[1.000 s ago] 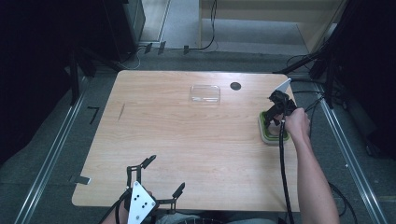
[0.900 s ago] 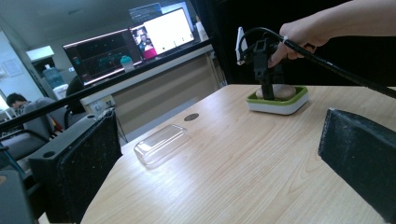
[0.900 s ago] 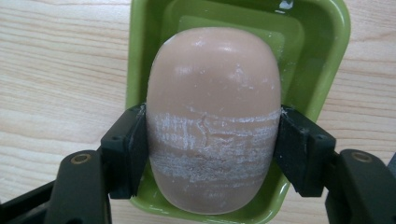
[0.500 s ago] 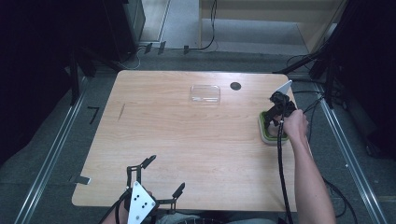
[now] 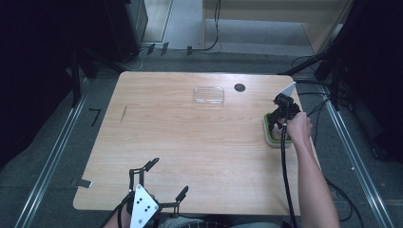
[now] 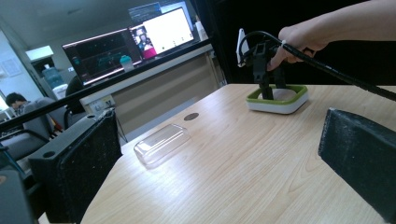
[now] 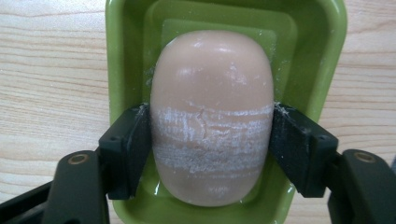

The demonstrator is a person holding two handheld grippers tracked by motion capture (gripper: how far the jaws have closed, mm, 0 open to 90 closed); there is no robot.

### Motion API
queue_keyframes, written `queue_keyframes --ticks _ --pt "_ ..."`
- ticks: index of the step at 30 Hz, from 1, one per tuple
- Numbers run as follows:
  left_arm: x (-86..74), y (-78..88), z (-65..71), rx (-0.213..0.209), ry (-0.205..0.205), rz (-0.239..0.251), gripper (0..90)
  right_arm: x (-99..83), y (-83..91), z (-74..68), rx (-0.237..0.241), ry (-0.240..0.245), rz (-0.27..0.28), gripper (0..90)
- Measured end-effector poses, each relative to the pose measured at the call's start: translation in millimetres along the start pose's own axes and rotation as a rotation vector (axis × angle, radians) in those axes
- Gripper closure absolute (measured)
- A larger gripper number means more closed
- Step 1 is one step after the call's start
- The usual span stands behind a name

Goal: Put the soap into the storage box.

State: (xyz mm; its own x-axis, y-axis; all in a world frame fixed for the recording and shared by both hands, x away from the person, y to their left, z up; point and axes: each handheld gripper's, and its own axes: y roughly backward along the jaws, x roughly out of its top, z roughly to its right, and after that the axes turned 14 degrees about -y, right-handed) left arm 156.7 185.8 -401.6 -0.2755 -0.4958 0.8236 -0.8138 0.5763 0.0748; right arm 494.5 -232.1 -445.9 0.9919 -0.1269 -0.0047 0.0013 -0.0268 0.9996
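Right tongs (image 7: 211,140) squeezing soap bar (image 7: 211,116), jaws just eased a touch; soap not lifted from green dish (image 7: 126,56). Left tongs (image 5: 159,180) open, empty, idle, well apart.

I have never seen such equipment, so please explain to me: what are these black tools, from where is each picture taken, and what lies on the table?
A person sits at a wooden table and holds a hand tool with two black jaws in each hand.

One picture looks down from above. There the left gripper waits open at the near edge. The right gripper reaches down into a green soap dish.

The other two pictures come from small cameras on the tools. In the right gripper view, the pads sit against both sides of a pinkish bar of soap in the dish; the jaws have just been opening slightly.

A clear plastic lid also lies at the far side.
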Motion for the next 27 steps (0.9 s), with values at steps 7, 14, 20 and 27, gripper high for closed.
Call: queue_keyframes --ticks 7,14,20,27 --pt "0.4 0.3 0.3 -0.002 -0.003 0.004 0.0 -4.7 8.2 -0.6 -0.009 0.019 0.013 21.1" --pt "0.2 0.1 0.3 -0.003 -0.005 0.002 0.0 -12.3 16.3 0.4 -0.002 0.050 0.016 15.0" --pt "0.3 0.5 0.3 -0.002 -0.004 0.001 0.0 -20.9 21.2 -0.2 0.006 0.087 0.018 13.9" --pt "0.8 1.4 1.0 -0.002 -0.008 0.001 0.0 -39.8 28.8 -0.9 0.023 0.148 0.022 6.5"
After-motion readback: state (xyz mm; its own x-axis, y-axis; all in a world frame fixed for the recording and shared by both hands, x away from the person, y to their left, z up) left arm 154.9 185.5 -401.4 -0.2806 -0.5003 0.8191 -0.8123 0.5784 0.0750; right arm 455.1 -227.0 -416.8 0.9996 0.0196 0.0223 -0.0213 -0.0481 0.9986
